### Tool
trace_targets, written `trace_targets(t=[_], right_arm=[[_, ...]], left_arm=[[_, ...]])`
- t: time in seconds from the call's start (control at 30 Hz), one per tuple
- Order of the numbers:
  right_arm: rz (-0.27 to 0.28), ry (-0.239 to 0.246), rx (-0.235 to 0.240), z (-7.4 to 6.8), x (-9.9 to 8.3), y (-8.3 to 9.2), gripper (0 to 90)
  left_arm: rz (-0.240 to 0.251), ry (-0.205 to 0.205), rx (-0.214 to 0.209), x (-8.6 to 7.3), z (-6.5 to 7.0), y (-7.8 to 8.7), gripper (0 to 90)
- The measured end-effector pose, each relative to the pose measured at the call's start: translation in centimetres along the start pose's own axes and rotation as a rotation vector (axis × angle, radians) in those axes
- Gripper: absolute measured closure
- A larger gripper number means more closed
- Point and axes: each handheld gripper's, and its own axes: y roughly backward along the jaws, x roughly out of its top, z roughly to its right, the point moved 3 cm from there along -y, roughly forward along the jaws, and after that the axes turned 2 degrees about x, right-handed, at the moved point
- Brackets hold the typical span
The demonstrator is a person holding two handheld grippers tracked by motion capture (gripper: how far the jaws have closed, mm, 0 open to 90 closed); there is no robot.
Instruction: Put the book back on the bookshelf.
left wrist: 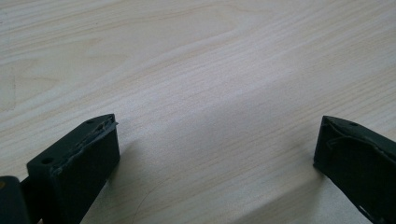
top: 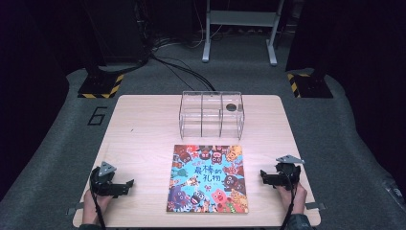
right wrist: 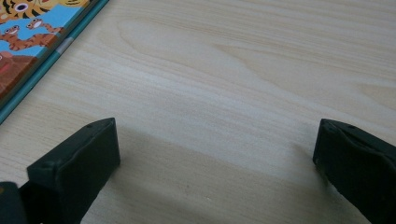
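resting flat near the front edge of the pale, light-grained wooden table (top: 143, 124), a colourful picture book with cartoon animals on a blue cover (top: 208, 178) lies between the two grippers, its spine side toward the person's left. the left gripper (top: 125, 186) sits on the table well to the left of the book, held by a hand (top: 93, 203) coming in from the bottom; its fingers (left wrist: 74, 161) stand wide apart with bare wood between them. the right gripper (top: 264, 176) sits near the book's right edge, apart from it, and its fingers (right wrist: 77, 158) also gape wide and hold nothing; a corner of the book shows at the upper left of the right gripper view. behind the book, toward the far edge, stands a clear plastic organiser with three upright compartments (top: 211, 115), a small dark round mark on its right section. around the table lies grey carpet (top: 57, 143) bearing a dark figure six, with black cables (top: 177, 67), yellow-and-black striped stand feet (top: 100, 86) and a grey metal frame (top: 239, 28) in the dim room beyond.
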Motion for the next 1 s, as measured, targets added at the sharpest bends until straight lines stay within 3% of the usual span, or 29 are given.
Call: trace_targets(t=[0.27, 0.47, 0.77, 0.87, 1.0], right_arm=[[0.005, 0.003, 0.004, -0.03, 0.04, -0.03, 0.7], [0.015, 0.028, 0.027, -0.11, -0.02, 0.14, 6.2], [0.013, 0.031, 0.028, -0.08, -0.01, 0.15, 6.1], [0.011, 0.017, 0.020, -0.18, 0.09, 0.12, 5.7], [-0.017, 0.018, 0.015, -0.10, -0.05, 0.27, 1.7]], left_arm=[[0.007, 0.001, 0.002, 0.00, 0.02, -0.05, 0.4], [-0.010, -0.007, -0.007, 0.01, 0.02, 0.10, 0.9], [-0.004, -0.037, -0.036, 0.20, -0.06, -0.06, 1.7], [0.005, -0.021, -0.011, 0.24, 0.24, -0.20, 1.4], [-0.015, -0.008, -0.014, 0.49, 0.61, -0.32, 0.0]])
